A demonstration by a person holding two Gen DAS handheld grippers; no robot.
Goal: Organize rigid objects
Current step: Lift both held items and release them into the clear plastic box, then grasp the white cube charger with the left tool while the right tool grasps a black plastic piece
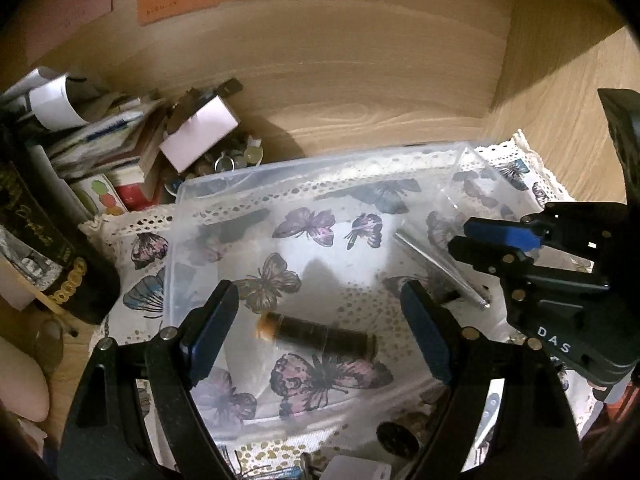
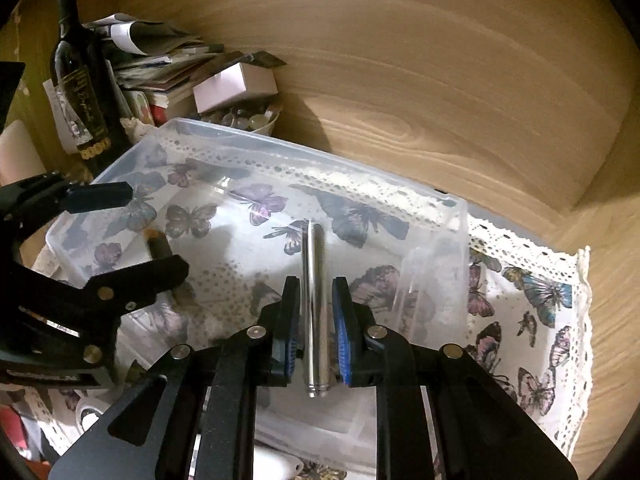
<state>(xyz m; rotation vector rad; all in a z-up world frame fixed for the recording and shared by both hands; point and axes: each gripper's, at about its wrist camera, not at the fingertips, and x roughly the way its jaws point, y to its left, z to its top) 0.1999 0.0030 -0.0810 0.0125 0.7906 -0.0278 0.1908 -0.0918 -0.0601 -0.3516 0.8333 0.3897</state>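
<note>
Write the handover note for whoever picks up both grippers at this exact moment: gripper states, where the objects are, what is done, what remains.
Left gripper: open, empty, over the clear plastic bin.
Right gripper: shut on the silver metal tube, held over the bin's right part.
Done: the dark cylinder with the orange cap lies on the bin floor, seen between the left jaws.
Left: lower and release the tube into the bin. A few small items show on the butterfly cloth near the bin's front edge; they may need sorting next.

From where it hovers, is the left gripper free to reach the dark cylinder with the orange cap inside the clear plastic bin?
Probably yes: the left gripper is open, the dark cylinder lies between its fingers in the uncovered clear plastic bin, nothing over it.
</note>
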